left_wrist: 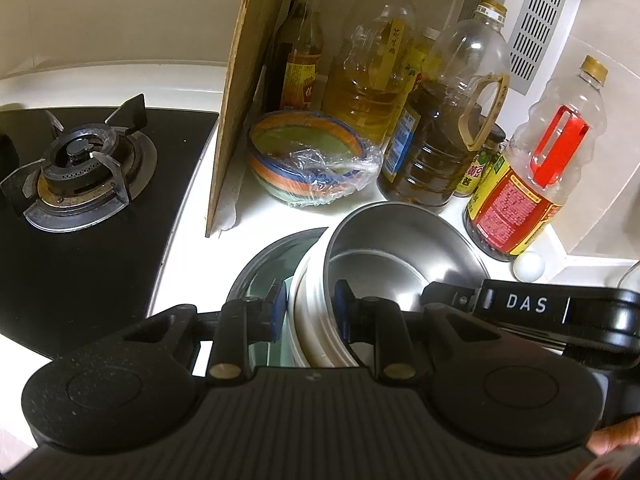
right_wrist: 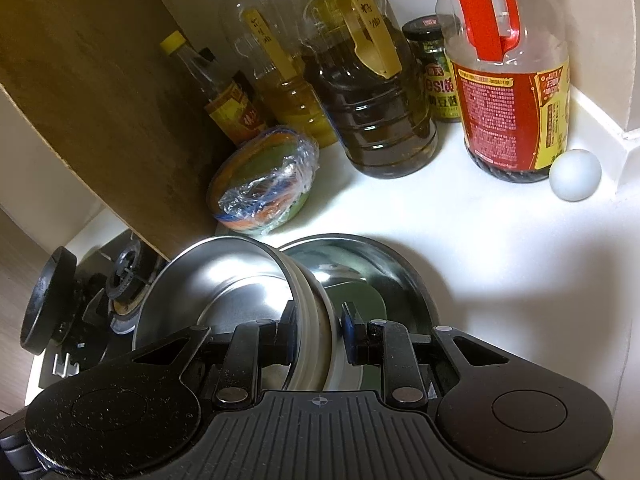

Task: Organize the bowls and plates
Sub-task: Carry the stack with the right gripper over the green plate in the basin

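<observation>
Both grippers' fingers (left_wrist: 280,300) (right_wrist: 290,322) straddle the bowl (left_wrist: 316,320) (right_wrist: 310,340) wall (tilted).

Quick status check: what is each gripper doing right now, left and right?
Left gripper: shut on the white stack under the steel bowl.
Right gripper: shut on the same white stack, from the other side, over the steel plate.

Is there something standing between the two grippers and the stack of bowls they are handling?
Nothing visible does. The left gripper and the right gripper each already straddle the rim of the tilted stack of bowls, which leans inside the steel basin. The wrapped bowl and the bottles stand farther back.
</observation>
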Available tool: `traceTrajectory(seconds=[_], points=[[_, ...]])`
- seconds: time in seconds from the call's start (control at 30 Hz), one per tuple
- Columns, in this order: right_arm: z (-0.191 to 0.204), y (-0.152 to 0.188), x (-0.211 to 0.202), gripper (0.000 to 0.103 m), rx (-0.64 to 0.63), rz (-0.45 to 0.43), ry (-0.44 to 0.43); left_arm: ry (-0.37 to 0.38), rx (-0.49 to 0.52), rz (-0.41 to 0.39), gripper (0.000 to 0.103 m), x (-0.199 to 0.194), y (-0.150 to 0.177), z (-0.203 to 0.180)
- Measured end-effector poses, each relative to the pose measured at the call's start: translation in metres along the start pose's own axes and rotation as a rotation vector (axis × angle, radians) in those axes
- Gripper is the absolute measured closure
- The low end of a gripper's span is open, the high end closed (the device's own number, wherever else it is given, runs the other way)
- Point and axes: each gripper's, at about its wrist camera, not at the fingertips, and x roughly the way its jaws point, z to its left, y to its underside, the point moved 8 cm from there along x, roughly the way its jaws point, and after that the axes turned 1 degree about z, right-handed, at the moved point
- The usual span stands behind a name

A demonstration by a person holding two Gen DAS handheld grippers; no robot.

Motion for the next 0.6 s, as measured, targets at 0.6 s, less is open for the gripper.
traceTrajectory(seconds=[0.6], points=[[-0.01,0.005,0.014,0.08,0.047,0.043,0.013,0.0,-0.001,0.042,0.081,0.017,0.004,0.003]])
